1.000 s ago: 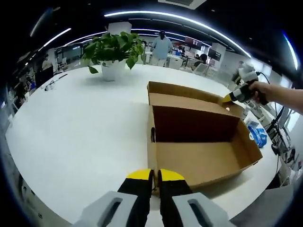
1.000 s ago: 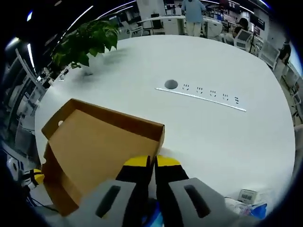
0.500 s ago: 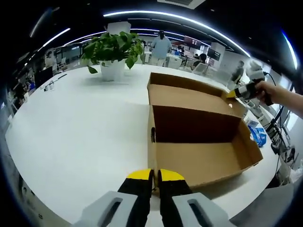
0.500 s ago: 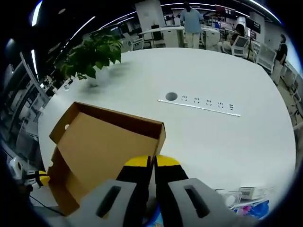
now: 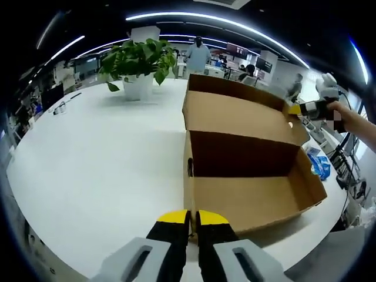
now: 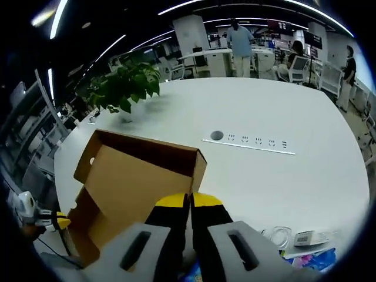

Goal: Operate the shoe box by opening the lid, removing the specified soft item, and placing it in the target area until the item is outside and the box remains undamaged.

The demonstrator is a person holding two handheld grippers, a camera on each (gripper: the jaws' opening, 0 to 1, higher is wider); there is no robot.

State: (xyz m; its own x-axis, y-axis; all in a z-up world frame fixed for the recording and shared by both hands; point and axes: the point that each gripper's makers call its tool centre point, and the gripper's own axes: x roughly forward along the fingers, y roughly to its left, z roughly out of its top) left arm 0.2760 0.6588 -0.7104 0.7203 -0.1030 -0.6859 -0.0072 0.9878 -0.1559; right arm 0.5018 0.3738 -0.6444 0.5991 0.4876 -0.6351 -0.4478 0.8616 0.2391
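Now we see the shoe box (image 5: 247, 176) near the counter (image 5: 88, 164) edge; our left gripper (image 5: 192, 218) pinches its front wall with closed jaws, while our right gripper (image 6: 188, 201) grips the raised lid (image 6: 132, 176) corner.

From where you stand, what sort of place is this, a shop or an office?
Most likely a large open-plan office. A big white table carries a built-in strip of power sockets and a potted plant, and beyond it stand desks with monitors and people under long ceiling strip lights.
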